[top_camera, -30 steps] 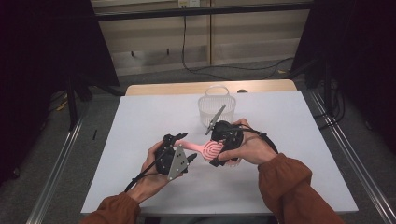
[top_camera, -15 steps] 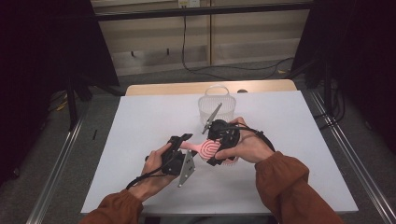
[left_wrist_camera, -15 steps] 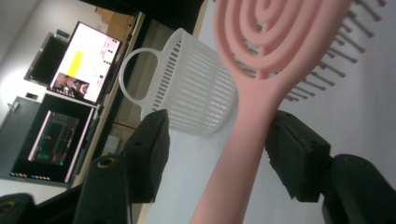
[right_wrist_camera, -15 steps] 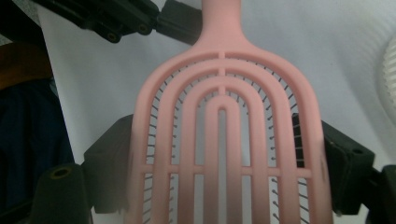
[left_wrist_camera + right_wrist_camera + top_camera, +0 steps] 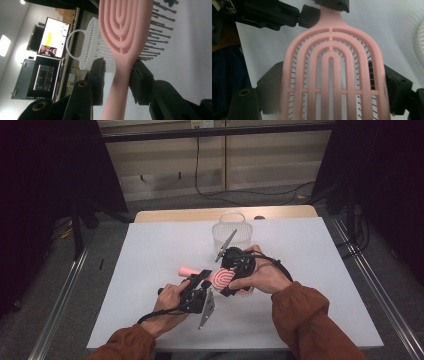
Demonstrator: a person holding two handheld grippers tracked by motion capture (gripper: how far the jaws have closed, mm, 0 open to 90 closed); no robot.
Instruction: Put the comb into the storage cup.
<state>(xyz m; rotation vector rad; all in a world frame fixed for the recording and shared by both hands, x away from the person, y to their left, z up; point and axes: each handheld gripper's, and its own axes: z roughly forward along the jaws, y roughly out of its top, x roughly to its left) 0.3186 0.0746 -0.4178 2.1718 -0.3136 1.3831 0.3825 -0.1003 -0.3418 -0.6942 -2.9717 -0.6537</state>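
- High view: I hold my left gripper [image 5: 199, 285] near the middle of the white table [image 5: 150, 250], towards the near edge, and my right gripper [image 5: 231, 279] just to its right. The pink hairbrush [image 5: 221, 278] lies between them above the table: its round head sits in my right gripper and its handle runs left, past my left gripper, with the handle's end sticking out on the far-left side. A white slotted basket [image 5: 232, 231] stands just beyond my right hand, towards the far edge.
- Left gripper view: my left gripper [image 5: 117, 75] has its two black jaws around the neck of the hairbrush [image 5: 125, 32], where the handle meets the head. These jaws have just been closing, with the brush between them. The right jaw meets the neck; at the left jaw I cannot tell whether a thin gap remains. The dark bristles point to the right, towards the table. The white basket [image 5: 87, 47] shows behind the brush, and farther off to the left screens [image 5: 51, 40] glow, with writing too small to read.
- Right gripper view: my right gripper [image 5: 329, 87] has its jaws set wide and pressed on both edges of the hairbrush's [image 5: 332, 75] head, gripping it. Beyond the head, my left gripper [image 5: 322, 12] shows at the neck.
- I can read no brand or label on the brush, the basket or the grippers.
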